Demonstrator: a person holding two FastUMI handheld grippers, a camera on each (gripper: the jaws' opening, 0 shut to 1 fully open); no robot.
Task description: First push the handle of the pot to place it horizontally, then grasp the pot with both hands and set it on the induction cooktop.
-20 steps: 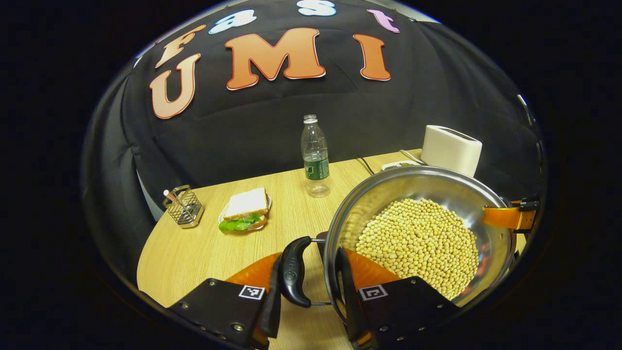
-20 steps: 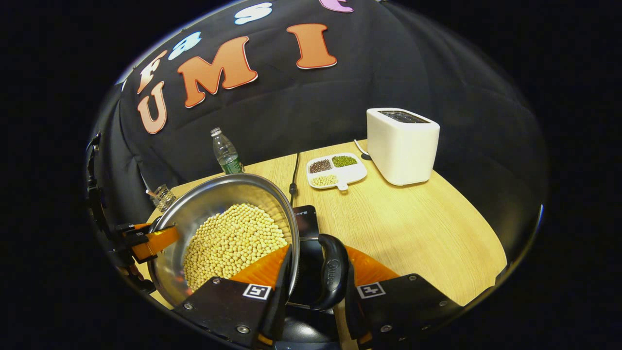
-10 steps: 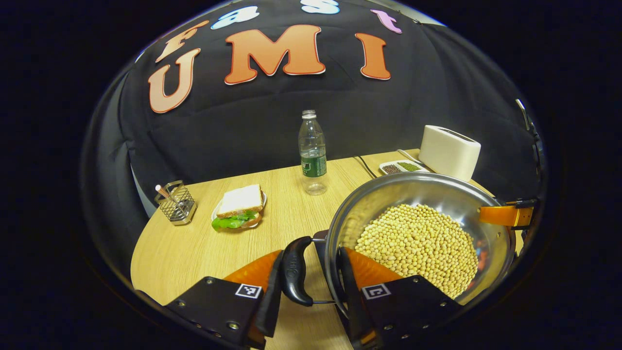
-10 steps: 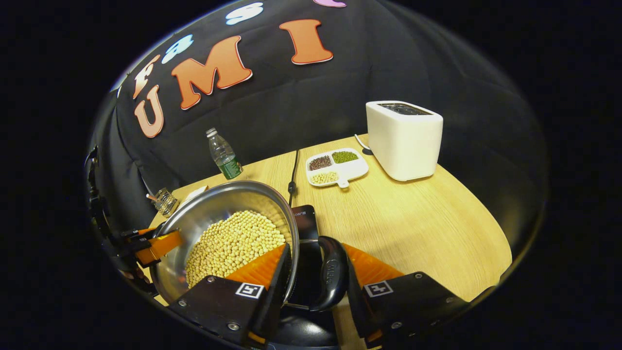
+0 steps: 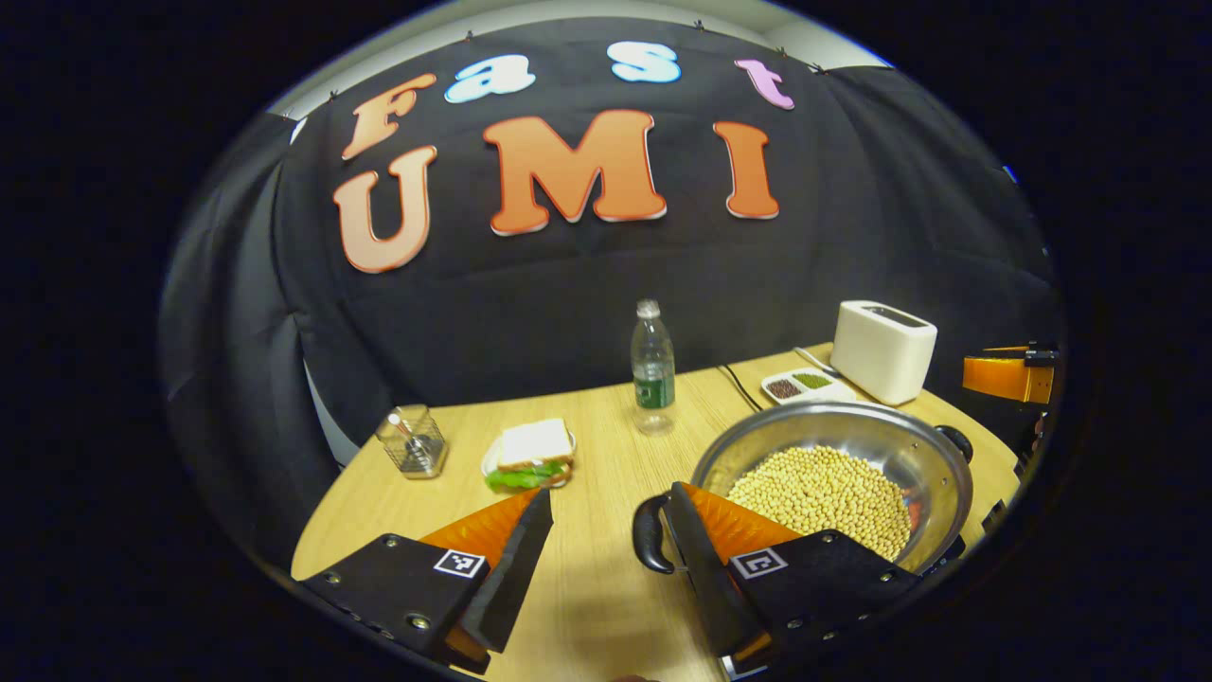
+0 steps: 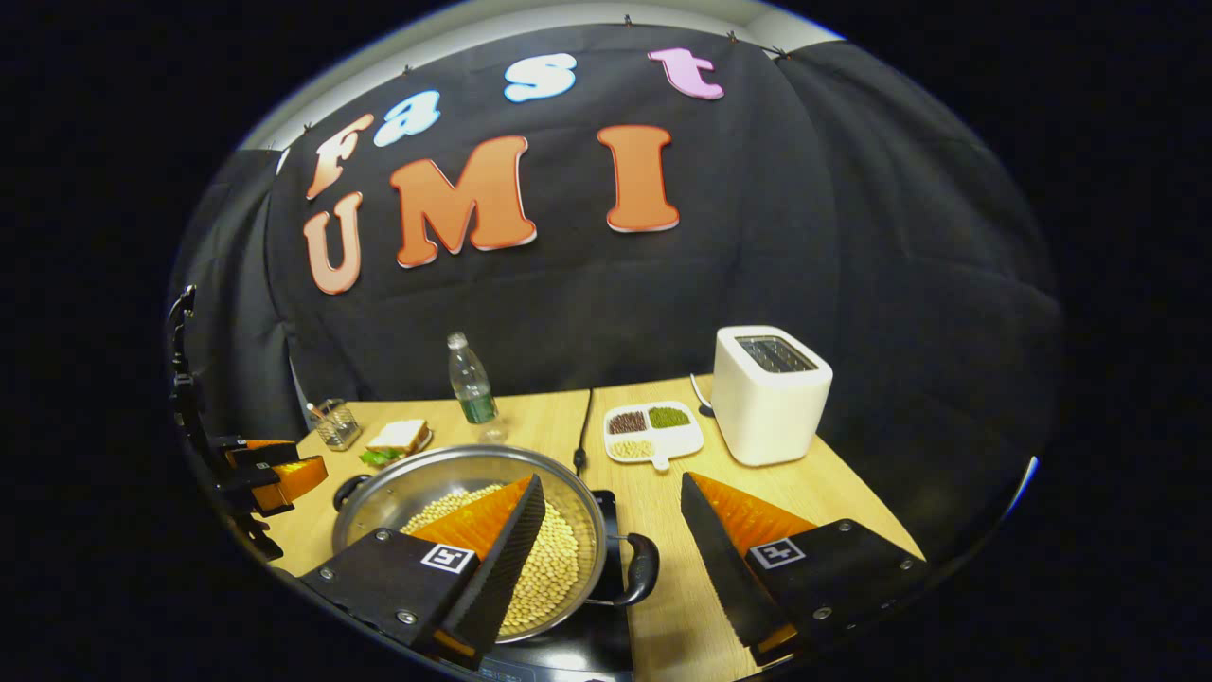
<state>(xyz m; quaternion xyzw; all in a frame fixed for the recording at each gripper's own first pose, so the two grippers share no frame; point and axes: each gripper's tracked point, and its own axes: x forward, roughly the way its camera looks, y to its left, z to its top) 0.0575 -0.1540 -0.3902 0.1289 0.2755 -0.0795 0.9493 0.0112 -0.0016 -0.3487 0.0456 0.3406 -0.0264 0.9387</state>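
Both hand-held grippers, left [image 5: 606, 559] and right [image 6: 611, 545], gape wide, empty, above the soybean-filled pot [image 6: 473, 549] resting on the induction cooktop [image 6: 606, 516].

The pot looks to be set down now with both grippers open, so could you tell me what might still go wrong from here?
1. The left gripper is open, but one finger lies right beside the pot's left handle; a careless pull-back could snag it and shift the pot.
2. The pot is heaped with beans, so a jolt may spill some.
3. The cooktop shows just at the pot's right side, so whether it sits centred is unclear.
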